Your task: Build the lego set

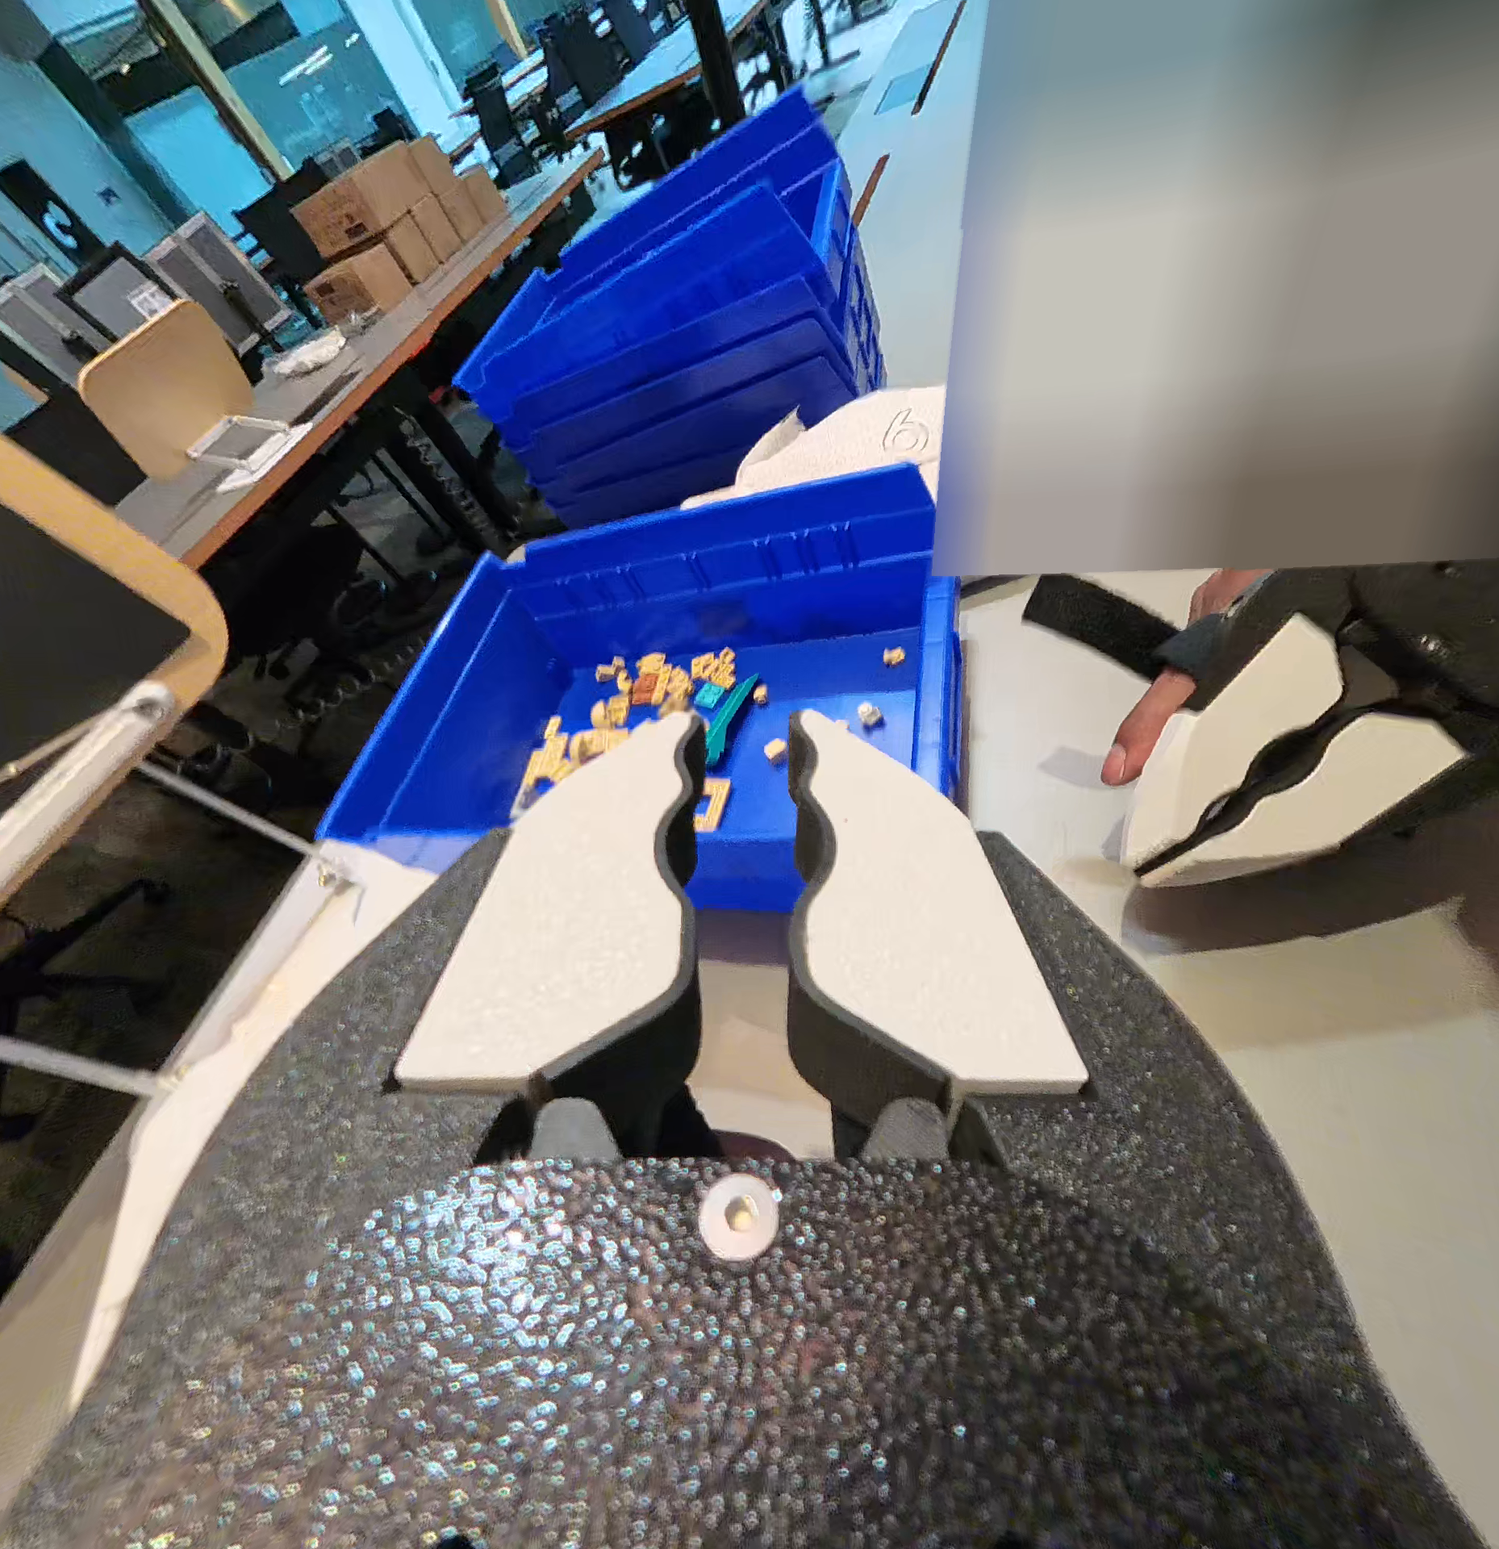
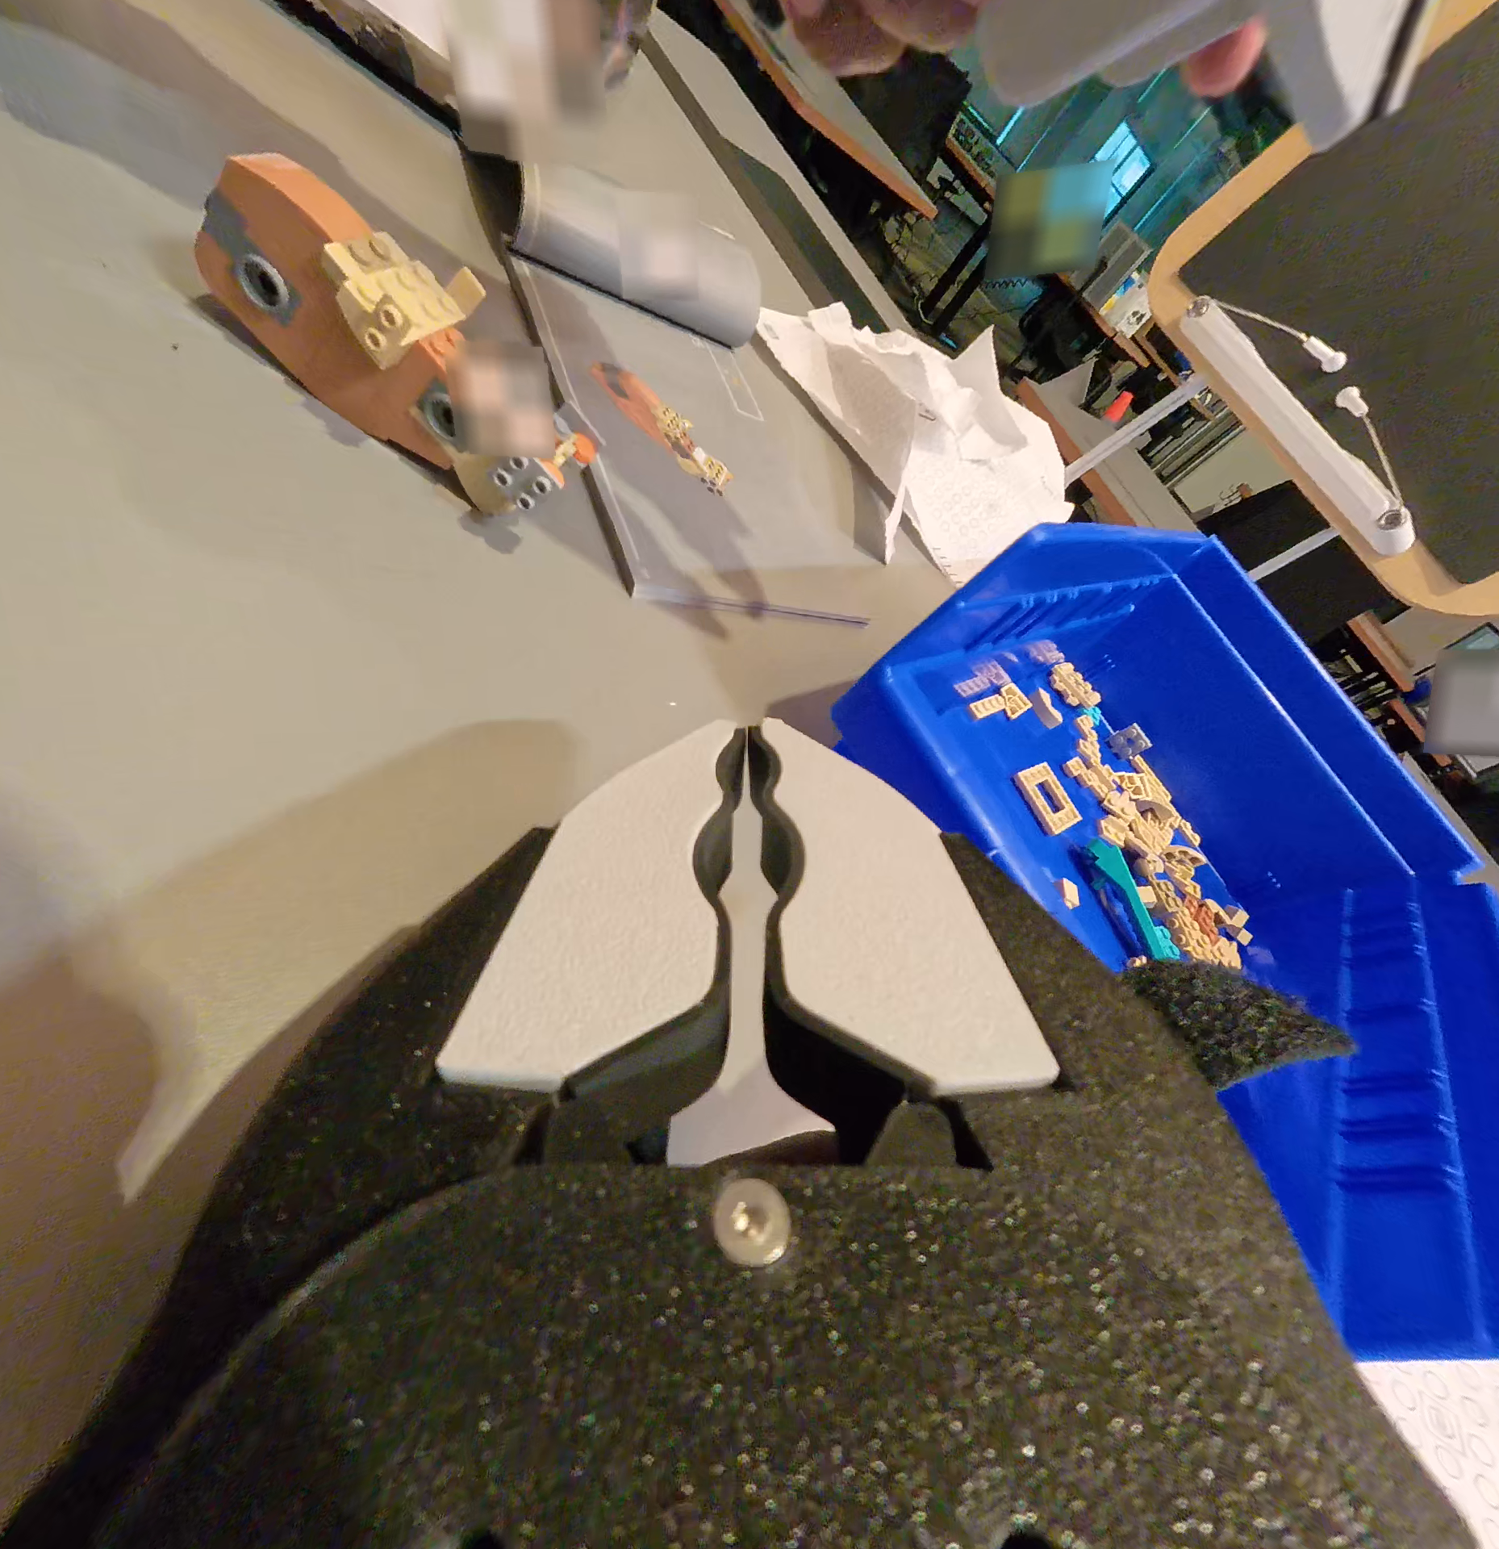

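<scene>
Right wrist view: lego model lengthwise toward booklet.

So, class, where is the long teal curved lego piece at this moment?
In the left wrist view, the long teal curved lego piece lies inside the open blue plastic bin, right of the heap of tan lego pieces, beyond the left gripper.

Glossy plastic, matt table

The blue bin is smooth, shiny plastic holding small tan plastic bricks; beside it lie crumpled white paper towel and a matt grey tabletop.
</scene>
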The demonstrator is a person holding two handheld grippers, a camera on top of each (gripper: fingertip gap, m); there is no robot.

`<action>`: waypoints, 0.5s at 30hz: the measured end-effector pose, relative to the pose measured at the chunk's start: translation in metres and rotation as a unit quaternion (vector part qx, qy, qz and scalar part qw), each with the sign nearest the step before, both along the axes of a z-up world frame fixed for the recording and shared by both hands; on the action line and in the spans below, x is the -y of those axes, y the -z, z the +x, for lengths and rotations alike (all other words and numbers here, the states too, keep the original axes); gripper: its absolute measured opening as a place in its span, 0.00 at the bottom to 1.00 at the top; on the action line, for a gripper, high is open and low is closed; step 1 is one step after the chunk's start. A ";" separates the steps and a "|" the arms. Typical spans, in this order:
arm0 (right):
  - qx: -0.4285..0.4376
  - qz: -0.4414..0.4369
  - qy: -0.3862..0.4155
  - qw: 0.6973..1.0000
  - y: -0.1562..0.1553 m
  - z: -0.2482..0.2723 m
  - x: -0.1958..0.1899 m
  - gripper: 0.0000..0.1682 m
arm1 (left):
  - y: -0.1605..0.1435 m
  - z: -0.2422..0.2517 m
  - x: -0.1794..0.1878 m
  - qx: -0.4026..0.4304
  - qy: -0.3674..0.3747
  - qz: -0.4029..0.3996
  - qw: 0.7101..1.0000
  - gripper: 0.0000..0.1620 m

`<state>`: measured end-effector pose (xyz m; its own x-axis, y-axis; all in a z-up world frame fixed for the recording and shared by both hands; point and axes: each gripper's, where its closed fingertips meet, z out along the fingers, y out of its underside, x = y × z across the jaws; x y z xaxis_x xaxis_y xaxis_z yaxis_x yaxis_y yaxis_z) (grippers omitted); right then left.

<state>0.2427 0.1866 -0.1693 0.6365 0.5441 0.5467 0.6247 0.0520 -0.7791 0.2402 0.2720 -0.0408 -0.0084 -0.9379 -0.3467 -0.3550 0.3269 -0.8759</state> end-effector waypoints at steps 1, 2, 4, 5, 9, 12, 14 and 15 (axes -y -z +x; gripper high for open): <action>0.001 0.000 0.000 1.000 0.000 0.000 0.000 0.00 | 0.003 -0.005 -0.003 -0.003 -0.007 -0.001 1.000 0.11; 0.001 0.000 0.000 1.000 0.000 0.000 0.000 0.00 | 0.005 -0.011 -0.007 -0.005 -0.016 -0.002 1.000 0.11; 0.002 -0.001 0.000 1.000 0.000 0.000 0.000 0.00 | 0.006 -0.024 -0.015 -0.006 -0.032 -0.007 0.999 0.11; 0.002 -0.001 0.000 1.000 0.001 0.000 0.000 0.00 | 0.006 -0.031 -0.020 -0.006 -0.040 -0.008 0.999 0.11; 0.006 -0.002 0.000 1.000 0.002 0.000 -0.001 0.00 | 0.004 -0.054 -0.031 0.003 -0.062 -0.020 0.998 0.11; 0.008 -0.003 0.000 1.000 0.002 -0.001 -0.001 0.00 | 0.008 -0.063 -0.035 -0.004 -0.067 -0.022 0.997 0.11; 0.008 -0.004 0.000 1.000 0.002 -0.001 -0.001 0.00 | 0.011 -0.067 -0.037 -0.011 -0.070 -0.018 0.997 0.11; 0.009 -0.004 0.000 1.000 0.003 -0.001 -0.001 0.00 | 0.012 -0.070 -0.038 -0.014 -0.071 -0.017 0.997 0.11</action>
<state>0.2419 0.1874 -0.1720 0.6267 0.5486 0.5534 0.6384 0.0459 -0.7684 0.1707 0.3096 -0.0530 0.1159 -0.9414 -0.3167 -0.4195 0.2426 -0.8747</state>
